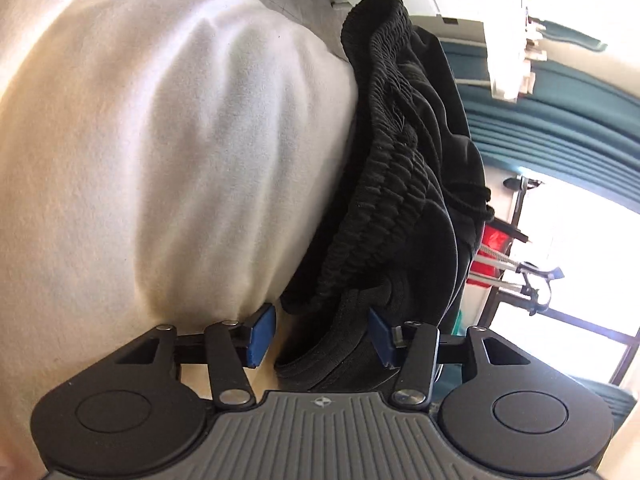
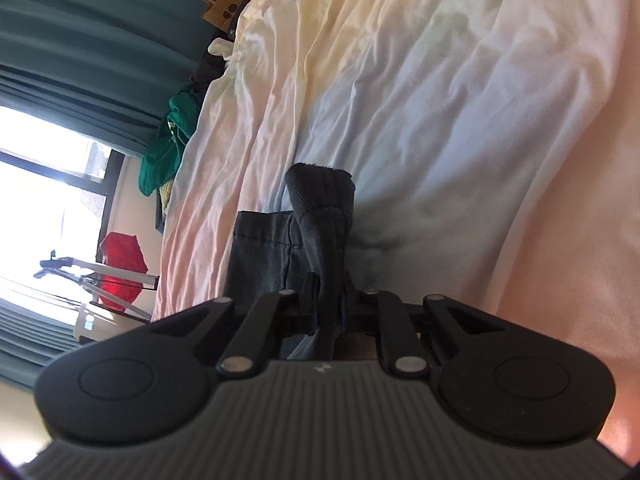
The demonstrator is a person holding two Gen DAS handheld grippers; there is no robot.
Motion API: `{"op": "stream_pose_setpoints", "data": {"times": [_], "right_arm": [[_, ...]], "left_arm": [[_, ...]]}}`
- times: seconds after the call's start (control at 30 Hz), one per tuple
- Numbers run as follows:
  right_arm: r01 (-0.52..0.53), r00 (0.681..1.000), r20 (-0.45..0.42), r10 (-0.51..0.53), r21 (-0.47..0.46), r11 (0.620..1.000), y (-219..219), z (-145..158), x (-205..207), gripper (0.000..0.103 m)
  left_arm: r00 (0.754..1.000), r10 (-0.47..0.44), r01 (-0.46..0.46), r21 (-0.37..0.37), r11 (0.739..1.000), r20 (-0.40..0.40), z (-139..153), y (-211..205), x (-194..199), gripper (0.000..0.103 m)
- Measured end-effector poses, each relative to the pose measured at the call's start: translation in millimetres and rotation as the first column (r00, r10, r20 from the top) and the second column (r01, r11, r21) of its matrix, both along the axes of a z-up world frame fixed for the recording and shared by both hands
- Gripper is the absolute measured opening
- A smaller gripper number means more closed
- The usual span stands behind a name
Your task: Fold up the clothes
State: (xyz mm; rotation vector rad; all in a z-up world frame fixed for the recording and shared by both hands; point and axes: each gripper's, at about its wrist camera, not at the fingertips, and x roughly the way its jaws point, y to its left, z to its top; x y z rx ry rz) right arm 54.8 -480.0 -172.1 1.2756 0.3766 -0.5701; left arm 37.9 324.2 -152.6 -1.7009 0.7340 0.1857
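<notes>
**Desk:** What does the left-hand camera show?

**Me:** My left claw [image 1: 322, 334] stands with its blue pads [image 1: 262, 334] apart. Black clothes [image 1: 404, 200], bunched, with a ribbed elastic band running down the heap, lie on a white bedsheet [image 1: 160, 140]. A fold of the dark cloth sits in the gap between my two pads; I cannot tell whether either pad touches it. The heap lies along the edge of the bed, where the sheet drops away. Past that edge hang teal curtains [image 1: 552, 116] beside a bright window [image 1: 580, 240], with something red [image 1: 490, 256] and a metal stand in front of the glass.

**Desk:** And the right?

**Me:** My right claw [image 2: 328, 308] is closed tight on a strip of dark grey ribbed cloth [image 2: 324, 208], which runs forward from between my fingers and ends in a raised, folded tip. Just left of it, touching it, a flatter piece of grey cloth with a stitched seam [image 2: 264, 248] shows. Both lie over the wrinkled white bedsheet [image 2: 440, 100], well in from the bed's far edge.

**Desk:** Anything along that edge?

**Me:** A green garment [image 2: 168, 148] heaped there, a brown paper bag [image 2: 224, 2] farther along, teal curtains [image 2: 80, 40] and the window behind.
</notes>
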Motion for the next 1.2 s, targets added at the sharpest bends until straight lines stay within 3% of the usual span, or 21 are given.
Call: {"op": "stream_pose_setpoints", "data": {"times": [0.17, 0.3, 0.43, 0.53, 0.57, 0.8, 1.03, 1.2], "right_arm": [[0.037, 0.998, 0.053, -0.035, -0.033, 0.999, -2.8, 5.6, -0.5, 0.007], [0.004, 0.997, 0.075, 0.01, -0.188, 0.982, 4.7, 33.0, 9.1, 0.007], [0.039, 0.986, 0.168, 0.017, -0.328, 0.944, 12.9, 65.0, 3.9, 0.007], [0.08, 0.979, 0.204, -0.003, -0.367, 0.927, 12.5, 80.0, 1.2, 0.007], [0.091, 0.979, 0.204, -0.016, -0.365, 0.926, 10.5, 80.6, -1.0, 0.007], [0.218, 0.971, 0.158, -0.179, -0.289, 0.932, -15.8, 65.8, -26.3, 0.007], [0.205, 0.977, 0.111, -0.182, -0.243, 0.948, -19.4, 49.6, -31.5, 0.007], [0.192, 0.98, 0.085, -0.18, -0.174, 0.966, -18.0, 39.9, -36.1, 0.007]], "left_arm": [[0.998, 0.066, -0.066, -0.011, 0.998, 0.022, -0.1, -4.8, -10.5, 0.055], [0.999, 0.039, -0.039, 0.029, 0.999, 0.02, 7.2, -9.3, -10.9, 0.057], [0.999, 0.033, -0.033, 0.004, 0.999, 0.027, 7.5, -8.7, -9.5, 0.061], [0.995, -0.07, 0.069, 0.016, 0.998, 0.068, 11.9, -4.5, -0.7, 0.079], [0.991, -0.108, 0.107, 0.024, 0.994, 0.082, 13.7, -3.1, 2.5, 0.084], [0.993, -0.085, 0.084, 0.009, 0.996, 0.082, 16.5, -4.6, -1.0, 0.083], [0.997, -0.052, 0.05, 0.026, 0.998, 0.053, 8.2, -8.6, 10.7, 0.082], [1.0, 0.014, -0.015, 0.029, 0.999, 0.018, 5.6, -10.5, 10.9, 0.072]]}}
